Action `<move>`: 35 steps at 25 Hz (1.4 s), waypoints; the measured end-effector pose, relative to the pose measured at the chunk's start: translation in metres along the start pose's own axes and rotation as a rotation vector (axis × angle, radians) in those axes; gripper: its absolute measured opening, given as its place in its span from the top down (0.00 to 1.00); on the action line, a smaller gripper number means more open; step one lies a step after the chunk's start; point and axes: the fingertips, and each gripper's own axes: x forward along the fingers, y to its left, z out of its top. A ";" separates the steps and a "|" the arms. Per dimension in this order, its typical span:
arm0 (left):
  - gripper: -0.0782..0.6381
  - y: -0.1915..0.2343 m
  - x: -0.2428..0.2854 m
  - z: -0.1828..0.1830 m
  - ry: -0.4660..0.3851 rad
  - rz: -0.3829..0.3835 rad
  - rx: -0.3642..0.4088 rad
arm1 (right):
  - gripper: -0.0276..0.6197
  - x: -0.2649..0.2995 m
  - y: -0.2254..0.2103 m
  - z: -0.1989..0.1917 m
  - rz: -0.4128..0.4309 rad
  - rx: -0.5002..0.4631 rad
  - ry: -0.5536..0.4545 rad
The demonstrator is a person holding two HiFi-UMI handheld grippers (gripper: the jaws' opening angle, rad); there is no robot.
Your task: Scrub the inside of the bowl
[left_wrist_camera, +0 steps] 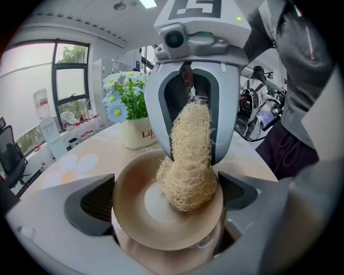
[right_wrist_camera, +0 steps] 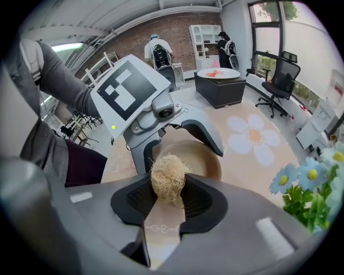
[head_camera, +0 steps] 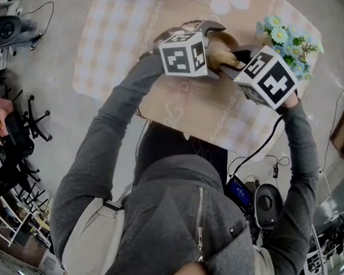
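A tan bowl (left_wrist_camera: 161, 215) with a pale centre sits between the jaws of my left gripper (left_wrist_camera: 166, 200), which is shut on its sides. Its inside faces the left gripper view. A straw-coloured loofah scrubber (left_wrist_camera: 188, 164) presses into the bowl's right half, and my right gripper (right_wrist_camera: 169, 201) is shut on it. In the right gripper view the loofah (right_wrist_camera: 167, 183) bulges between the pads with the bowl (right_wrist_camera: 201, 158) just behind it. From the head view both marker cubes meet over the table, with the left gripper (head_camera: 208, 37) and the right gripper (head_camera: 237, 61) around the loofah (head_camera: 220, 55).
A white pot of blue and white flowers (head_camera: 288, 39) stands close to the right of the grippers, also behind the bowl as flowers (left_wrist_camera: 126, 102). The table (head_camera: 119, 43) has a checked cloth with flower prints. Black chairs (head_camera: 18, 136) stand at the left; cables and gear lie on the floor.
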 end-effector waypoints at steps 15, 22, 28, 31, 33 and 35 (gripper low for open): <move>0.06 -0.002 0.000 0.001 -0.014 -0.011 0.000 | 0.77 0.014 0.002 0.022 0.092 0.044 -0.069; 0.06 -0.001 0.000 0.002 -0.020 -0.008 0.000 | 0.77 0.017 -0.004 0.030 0.062 0.057 -0.104; 0.06 -0.001 0.000 0.002 -0.024 -0.010 -0.002 | 0.77 0.018 -0.012 0.036 0.011 0.056 -0.134; 0.06 -0.002 -0.001 0.002 -0.027 -0.011 -0.004 | 0.77 0.019 -0.017 0.037 -0.011 0.069 -0.153; 0.06 -0.002 -0.001 0.002 -0.029 -0.011 -0.005 | 0.77 0.019 -0.021 0.037 -0.022 0.082 -0.162; 0.06 -0.001 0.000 0.002 -0.031 -0.011 -0.006 | 0.77 0.018 -0.026 0.037 -0.033 0.089 -0.170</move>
